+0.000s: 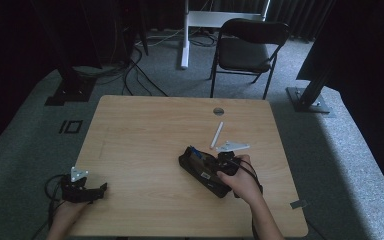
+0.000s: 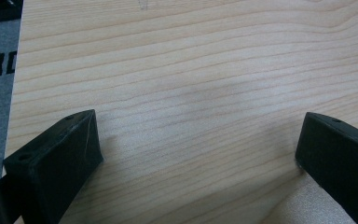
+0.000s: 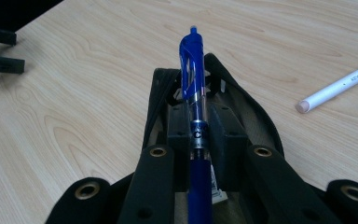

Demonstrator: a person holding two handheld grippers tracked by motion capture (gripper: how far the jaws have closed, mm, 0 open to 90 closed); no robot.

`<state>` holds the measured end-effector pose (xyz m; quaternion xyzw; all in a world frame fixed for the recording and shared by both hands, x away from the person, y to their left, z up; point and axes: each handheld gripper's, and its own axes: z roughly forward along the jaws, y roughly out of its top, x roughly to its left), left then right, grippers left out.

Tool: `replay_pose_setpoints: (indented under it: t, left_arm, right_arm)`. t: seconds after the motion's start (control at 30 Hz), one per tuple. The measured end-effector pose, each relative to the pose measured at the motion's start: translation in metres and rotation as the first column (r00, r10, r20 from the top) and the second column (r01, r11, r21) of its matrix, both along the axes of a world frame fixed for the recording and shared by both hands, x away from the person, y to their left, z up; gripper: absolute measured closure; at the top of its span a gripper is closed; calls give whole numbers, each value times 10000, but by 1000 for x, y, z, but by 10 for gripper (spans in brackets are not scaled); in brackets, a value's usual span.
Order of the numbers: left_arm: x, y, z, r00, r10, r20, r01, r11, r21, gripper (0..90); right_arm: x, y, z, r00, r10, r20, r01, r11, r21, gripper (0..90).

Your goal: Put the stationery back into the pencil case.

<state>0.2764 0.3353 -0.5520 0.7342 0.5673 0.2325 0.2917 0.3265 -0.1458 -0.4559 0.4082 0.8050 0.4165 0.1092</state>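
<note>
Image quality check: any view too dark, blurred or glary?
High view: dim, surroundings near black, table readable. Left gripper view: sharp wood grain, soft pale glare mid-frame. Right gripper view: blue pen and white pen crisp, right gripper slightly soft at bottom.

Black tools (image 3: 200, 135), brass-ringed screw holes
</note>
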Motion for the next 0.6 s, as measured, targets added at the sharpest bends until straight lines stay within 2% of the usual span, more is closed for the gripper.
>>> replay_pose_setpoints:
  t: [0.6]
  left_arm:
    - [0,0,0,10000,0,-1,0,10000,4,1]
  right_arm:
    - [3,0,-16,9990,199,-405,-217,9987,-455,793]
